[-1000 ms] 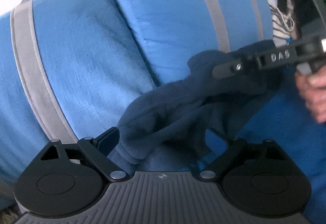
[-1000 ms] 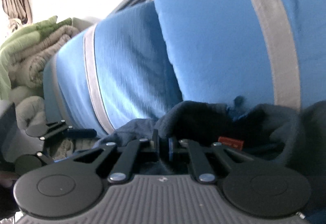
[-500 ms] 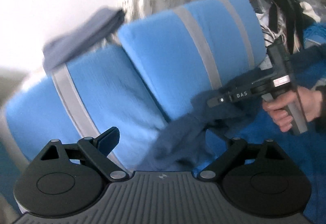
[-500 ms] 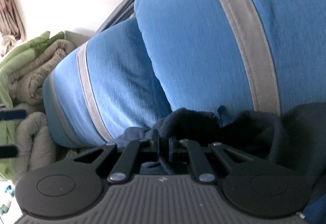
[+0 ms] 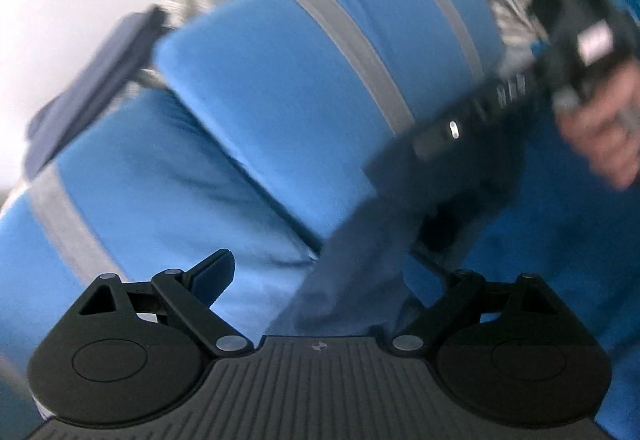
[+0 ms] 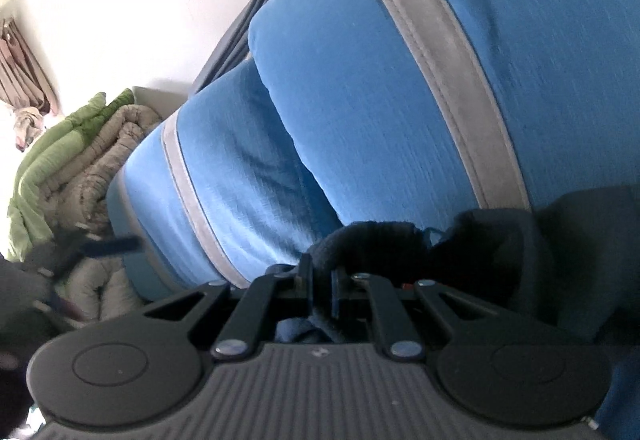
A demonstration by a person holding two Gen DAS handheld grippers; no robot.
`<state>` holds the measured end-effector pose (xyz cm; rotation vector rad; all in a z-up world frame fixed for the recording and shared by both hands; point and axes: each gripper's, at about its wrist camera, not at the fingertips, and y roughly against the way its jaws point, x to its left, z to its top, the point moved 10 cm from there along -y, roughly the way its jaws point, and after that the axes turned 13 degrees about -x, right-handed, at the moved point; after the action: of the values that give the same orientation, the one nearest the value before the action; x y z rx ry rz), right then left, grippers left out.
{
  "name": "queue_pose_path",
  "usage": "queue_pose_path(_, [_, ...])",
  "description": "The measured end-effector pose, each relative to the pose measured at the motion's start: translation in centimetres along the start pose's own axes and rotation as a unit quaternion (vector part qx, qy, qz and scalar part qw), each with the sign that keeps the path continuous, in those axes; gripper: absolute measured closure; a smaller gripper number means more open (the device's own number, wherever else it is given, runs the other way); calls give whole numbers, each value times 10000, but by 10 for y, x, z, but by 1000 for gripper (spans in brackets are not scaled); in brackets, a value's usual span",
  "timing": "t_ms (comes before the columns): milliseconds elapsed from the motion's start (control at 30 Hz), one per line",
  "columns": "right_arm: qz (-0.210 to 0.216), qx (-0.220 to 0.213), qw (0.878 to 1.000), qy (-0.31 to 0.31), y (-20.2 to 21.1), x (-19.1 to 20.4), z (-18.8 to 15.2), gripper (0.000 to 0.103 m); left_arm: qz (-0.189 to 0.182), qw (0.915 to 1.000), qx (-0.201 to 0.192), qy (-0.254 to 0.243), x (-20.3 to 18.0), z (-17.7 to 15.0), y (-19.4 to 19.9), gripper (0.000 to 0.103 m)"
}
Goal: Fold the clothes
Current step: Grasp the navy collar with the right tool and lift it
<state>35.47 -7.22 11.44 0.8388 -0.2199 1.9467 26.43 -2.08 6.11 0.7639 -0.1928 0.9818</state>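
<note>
A dark navy fleece garment (image 5: 360, 260) hangs in front of the blue sofa cushions. My right gripper (image 6: 320, 276) is shut on a fold of the garment (image 6: 380, 244). In the left wrist view the right gripper (image 5: 388, 163) comes in from the right with a hand (image 5: 600, 135) on its handle, and the cloth trails down from its tips. My left gripper (image 5: 320, 272) stands open. The hanging cloth passes between its jaws near the right one, which it partly hides, and the pads do not press on it. In the right wrist view the left gripper (image 6: 100, 246) is a blur at far left.
Two blue cushions with grey stripes (image 5: 320, 79) (image 6: 400, 99) fill the background on a blue sofa seat (image 5: 540, 260). Folded green and beige blankets (image 6: 80, 159) are stacked at the left. A dark folded cloth (image 5: 100, 87) lies on top of the sofa back.
My left gripper has drawn back and up from the garment, staying open. The right gripper has risen and rolled with the cloth still pinched, so the garment now hangs stretched below it.
</note>
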Motion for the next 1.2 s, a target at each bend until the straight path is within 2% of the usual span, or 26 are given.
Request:
queue_pose_path(200, [129,70,9994,312,-2,6,-1,95,-428,9981,-176,-404,-28,-7,-39,12])
queue_pose_path(300, [200,167,9973,686,-4,15,-1,95,-462,9970,-265,-561,-35,-4,-50,19])
queue_pose_path(433, [320,267,9937,1039,-4,28,-1,95,-636,9938,-181,-895,-49,-5,-62,52])
queue_pose_path(533, [413,349,9909,1234,-4,39,-6,94,-668,9916,-150,-1099,-61,-6,-65,63])
queue_pose_path(633, [444,467,9872,1457,-4,49,-13,93,-333,9923,-164,-1178,-59,-3,-65,81])
queue_pose_path(667, [419,485,9856,1562,-2,51,-14,91,-193,9929,-173,-1165,-56,-2,-65,82])
queue_pose_path(700, [379,446,9845,1653,3,52,-11,83,-129,9939,-212,-1076,-54,-1,-62,82])
queue_pose_path(733, [348,367,9834,1745,11,50,-5,58,-75,9946,-225,-1010,-51,-1,-59,83])
queue_pose_path(767, [318,288,9821,1836,20,49,1,49,-1,9949,-231,-978,-48,-3,-56,83])
queue_pose_path(800, [266,168,9795,1988,29,47,9,26,75,9952,-237,-944,-45,-5,-54,83])
queue_pose_path(833, [167,-12,9735,2281,40,40,19,12,172,9956,-245,-885,-40,-7,-51,83])
queue_pose_path(900, [-54,-113,9543,2985,58,24,29,11,303,9972,-282,-624,-30,-11,-44,83])
queue_pose_path(967, [-317,133,9329,3585,68,0,22,11,315,9984,-367,-307,-22,-13,-39,83])
queue_pose_path(1067, [-579,601,9026,4223,77,-35,2,12,298,9981,-483,-239,-21,-16,-33,84])
queue_pose_path(1133, [-588,808,8927,4394,78,-49,-11,12,316,9981,-489,-181,-21,-19,-33,84])
queue_pose_path(1200, [-528,855,8917,4413,71,-53,-14,12,336,9982,-472,-168,-23,-25,-32,84])
